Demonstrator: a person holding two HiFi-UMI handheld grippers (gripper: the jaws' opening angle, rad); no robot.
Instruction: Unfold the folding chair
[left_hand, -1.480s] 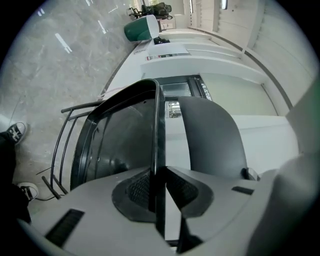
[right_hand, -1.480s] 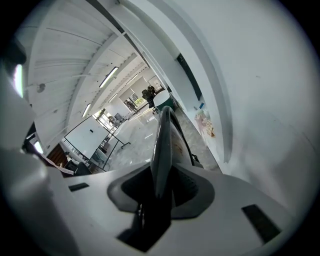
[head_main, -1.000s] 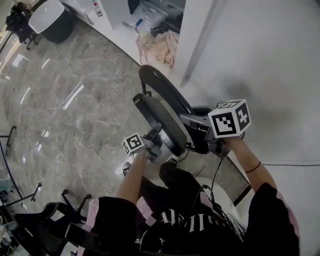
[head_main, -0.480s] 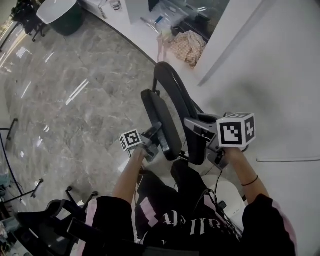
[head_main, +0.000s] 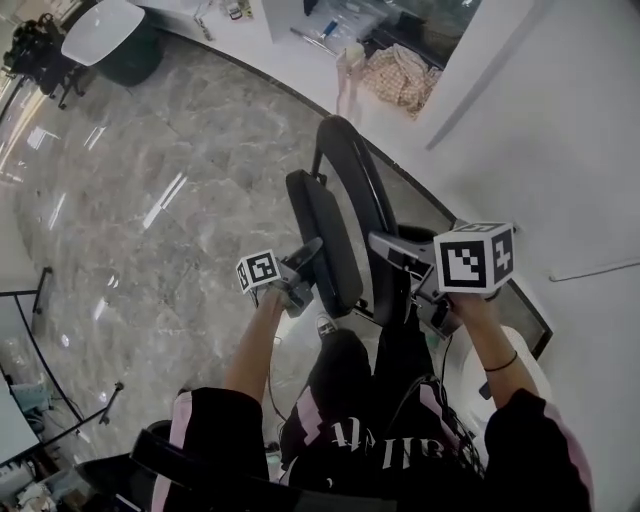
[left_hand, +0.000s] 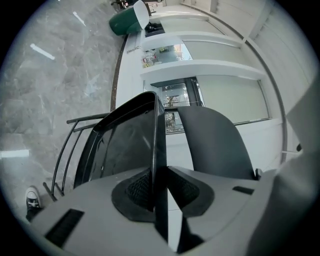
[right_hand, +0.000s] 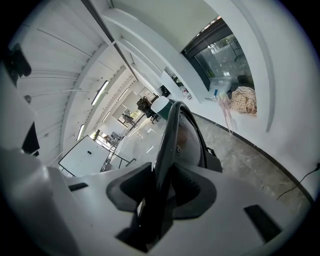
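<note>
The black folding chair (head_main: 322, 240) hangs folded over the marble floor, with its seat panel and its curved back frame (head_main: 352, 170) close together. My left gripper (head_main: 305, 262) is shut on the seat panel's thin edge (left_hand: 159, 145), which stands upright between the pads of my left gripper (left_hand: 161, 187). My right gripper (head_main: 385, 245) is on the other side, with the back frame's rim (right_hand: 170, 135) running between the jaws of my right gripper (right_hand: 161, 192). Its jaws are opening, and the pads still touch the rim.
Grey marble floor (head_main: 150, 200) stretches to the left. A white wall (head_main: 560, 150) runs close on the right. A checked cloth (head_main: 400, 72) and small items lie on a white ledge at the top. A dark tub chair (head_main: 110, 40) stands far left. Black stand legs (head_main: 60, 400) are at lower left.
Both grippers have carried the folded chair along the wall. The cloth and the ledge have slid rightwards in view. Both holds stay the same.
</note>
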